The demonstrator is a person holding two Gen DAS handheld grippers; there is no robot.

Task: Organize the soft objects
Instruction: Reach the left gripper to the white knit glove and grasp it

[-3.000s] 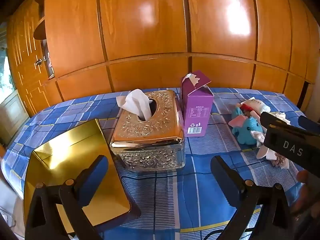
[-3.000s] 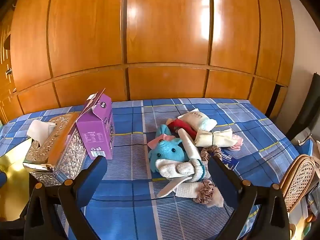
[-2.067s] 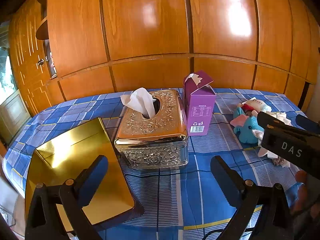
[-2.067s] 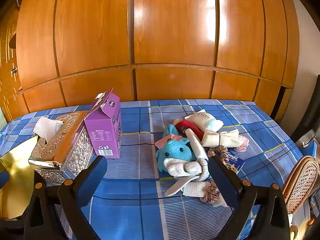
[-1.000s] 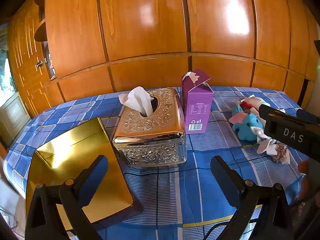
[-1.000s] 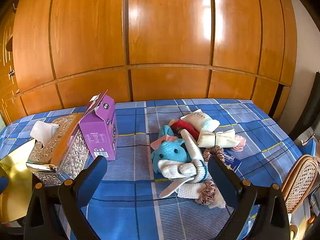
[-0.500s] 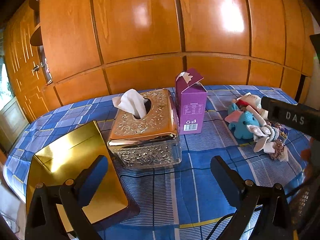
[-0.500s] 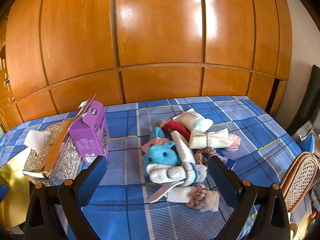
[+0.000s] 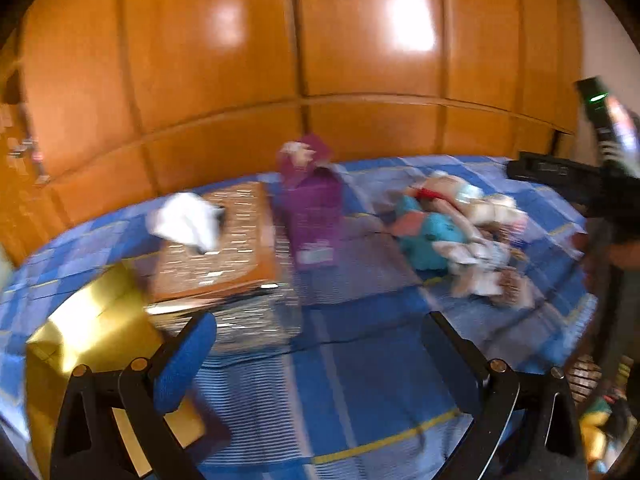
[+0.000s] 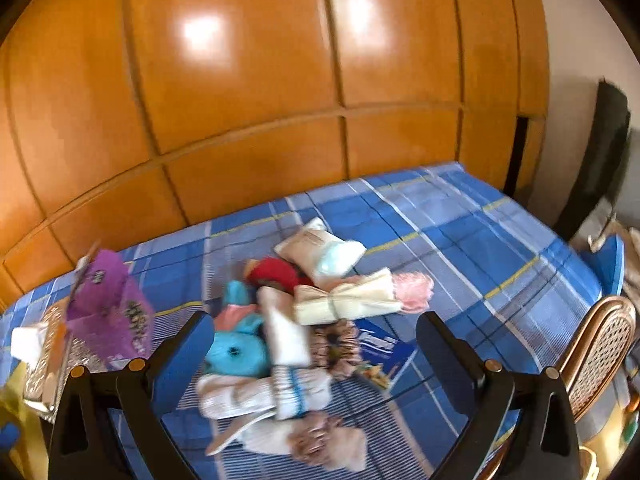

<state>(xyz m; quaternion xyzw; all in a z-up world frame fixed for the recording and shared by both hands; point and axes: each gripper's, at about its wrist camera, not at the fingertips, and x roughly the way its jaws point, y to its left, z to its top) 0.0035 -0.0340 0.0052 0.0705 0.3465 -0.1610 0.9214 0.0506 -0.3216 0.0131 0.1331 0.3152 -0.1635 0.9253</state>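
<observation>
Your soft things sit in one loose heap [image 10: 296, 340] on the blue checked cloth [image 10: 460, 240], right of the purple carton [image 10: 108, 304] and the ornate tissue box [image 9: 224, 256]: a teal plush toy [image 10: 240, 352], a rolled white sock with a blue band [image 10: 272, 396], a cream bundle tied round its middle [image 10: 348, 300], a red piece, a pink frill and a brownish scrunchie [image 10: 336, 348]. Expect all of it to be light and limp; it should squash under the pads and sag or trail if you pinch an edge, so take each piece across its thickest part, the sock at its banded cuff, the bundle at its tie. Your right gripper [image 10: 312, 356] hangs wide open and empty just short of the heap; your left gripper [image 9: 320, 352] is equally wide and empty, nearer the tissue box and the gold box [image 9: 88, 344]. The cloth may drag and wrinkle. Glossy wood panels [image 10: 280, 80] back the surface, and a cane chair [image 10: 596, 340] stands at its right edge. Both views are blurred.
</observation>
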